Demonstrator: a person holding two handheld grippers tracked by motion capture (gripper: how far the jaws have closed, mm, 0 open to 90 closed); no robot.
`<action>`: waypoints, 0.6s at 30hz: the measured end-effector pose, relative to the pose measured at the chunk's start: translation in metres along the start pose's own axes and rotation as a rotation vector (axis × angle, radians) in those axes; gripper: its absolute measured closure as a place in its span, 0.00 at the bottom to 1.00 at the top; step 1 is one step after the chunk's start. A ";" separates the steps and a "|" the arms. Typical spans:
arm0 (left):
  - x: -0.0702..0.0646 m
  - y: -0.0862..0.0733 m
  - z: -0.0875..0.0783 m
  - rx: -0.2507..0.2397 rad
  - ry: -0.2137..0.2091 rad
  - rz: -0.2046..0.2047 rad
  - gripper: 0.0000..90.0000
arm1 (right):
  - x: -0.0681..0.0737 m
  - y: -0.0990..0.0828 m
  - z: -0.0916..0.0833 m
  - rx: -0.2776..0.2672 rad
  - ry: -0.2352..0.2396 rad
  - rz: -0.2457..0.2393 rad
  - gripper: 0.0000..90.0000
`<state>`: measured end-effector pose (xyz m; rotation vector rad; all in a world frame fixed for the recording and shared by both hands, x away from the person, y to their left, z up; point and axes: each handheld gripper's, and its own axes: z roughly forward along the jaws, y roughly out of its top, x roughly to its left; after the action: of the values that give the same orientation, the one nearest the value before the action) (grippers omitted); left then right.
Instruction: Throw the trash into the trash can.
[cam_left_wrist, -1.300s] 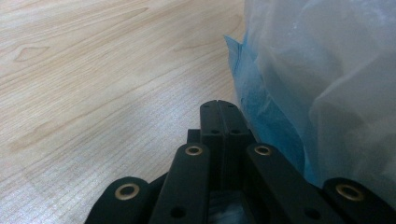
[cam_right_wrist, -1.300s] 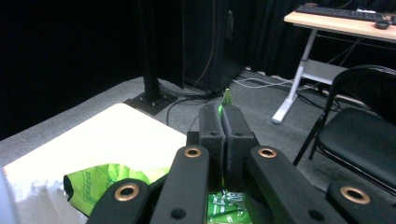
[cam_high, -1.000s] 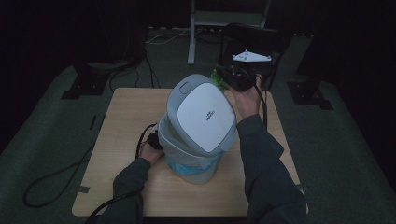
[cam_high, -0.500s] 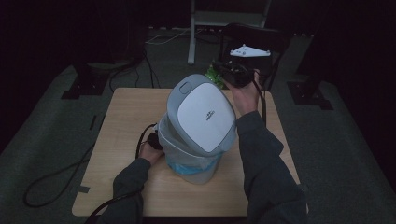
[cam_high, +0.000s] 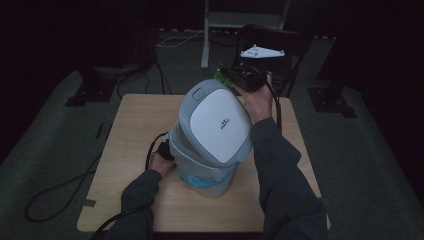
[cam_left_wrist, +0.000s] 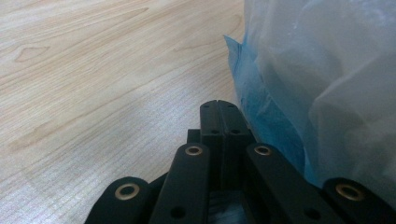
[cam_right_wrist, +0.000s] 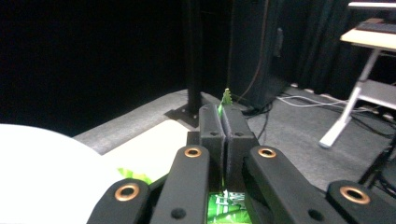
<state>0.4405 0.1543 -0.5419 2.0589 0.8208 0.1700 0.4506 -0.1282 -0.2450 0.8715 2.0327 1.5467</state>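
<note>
A grey bin (cam_high: 210, 170) with a white, tilted lid (cam_high: 217, 122) stands mid-table, lined with a blue bag (cam_left_wrist: 261, 121) under clear plastic. My left gripper (cam_left_wrist: 218, 105) rests low on the wood, shut and with nothing in it, just left of the bin's base; from above it sits at the bin's left side (cam_high: 161, 150). My right gripper (cam_right_wrist: 223, 109) is raised behind the lid (cam_right_wrist: 42, 163), shut on a green packet (cam_right_wrist: 226, 97). In the high view that gripper (cam_high: 231, 75) hangs over the table's far edge, the packet (cam_high: 220, 76) poking out leftward.
The wooden table (cam_high: 135, 125) has bare room left of the bin and along the front. A black cable (cam_high: 60, 190) trails off its left side onto the floor. Stand legs (cam_high: 205, 35) and dark equipment sit behind the table.
My right gripper with the green packet has edged slightly up and away behind the lid. My left gripper and the bin have stayed put.
</note>
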 end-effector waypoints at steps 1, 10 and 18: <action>0.000 0.000 0.000 0.000 0.000 0.000 1.00 | 0.001 0.000 0.000 0.002 0.009 0.003 0.98; 0.000 0.000 0.000 0.000 0.000 0.000 1.00 | 0.003 -0.002 -0.003 0.015 0.073 0.020 0.98; 0.000 0.000 0.000 0.000 0.000 0.001 1.00 | 0.007 -0.002 -0.004 0.018 0.122 0.036 0.98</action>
<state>0.4405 0.1543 -0.5419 2.0590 0.8201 0.1702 0.4426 -0.1269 -0.2458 0.8437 2.1295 1.6401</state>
